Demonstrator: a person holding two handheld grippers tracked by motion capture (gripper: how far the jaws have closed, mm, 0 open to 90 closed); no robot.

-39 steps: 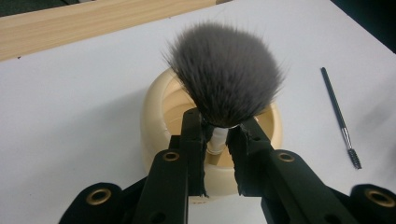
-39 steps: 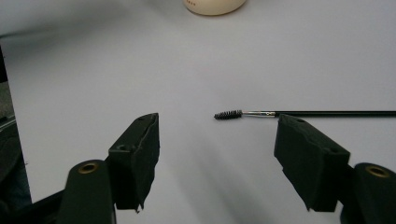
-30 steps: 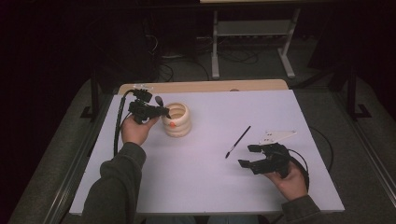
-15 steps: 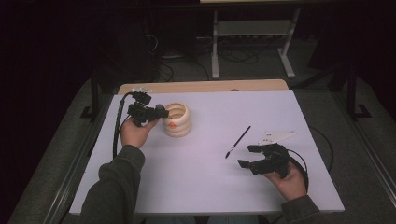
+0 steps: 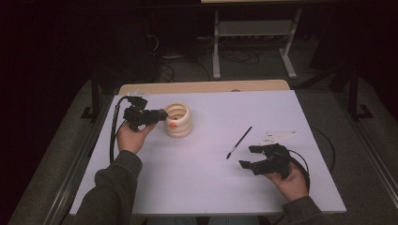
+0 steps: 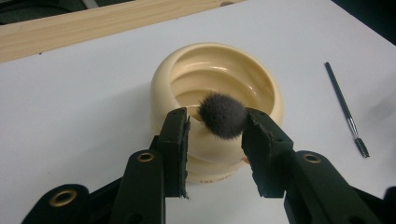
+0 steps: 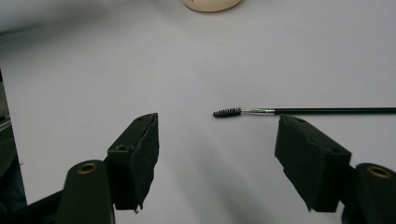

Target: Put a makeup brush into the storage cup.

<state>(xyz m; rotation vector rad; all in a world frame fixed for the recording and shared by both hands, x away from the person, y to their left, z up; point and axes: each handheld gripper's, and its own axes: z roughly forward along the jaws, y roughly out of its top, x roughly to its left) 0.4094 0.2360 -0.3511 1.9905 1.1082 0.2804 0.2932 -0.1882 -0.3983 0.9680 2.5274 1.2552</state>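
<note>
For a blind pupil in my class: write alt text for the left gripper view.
A fluffy dark brush head sits over the rim of a cream ribbed pot, between the black jaws of the left gripper, which have just been opening. The pot stands on a white table, with a thin spoolie brush lying to the right.

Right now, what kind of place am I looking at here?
Probably a lab or recording bench, not a home: a white-topped table in a dark room, loose cables on the floor behind it, and a metal stand.
</note>
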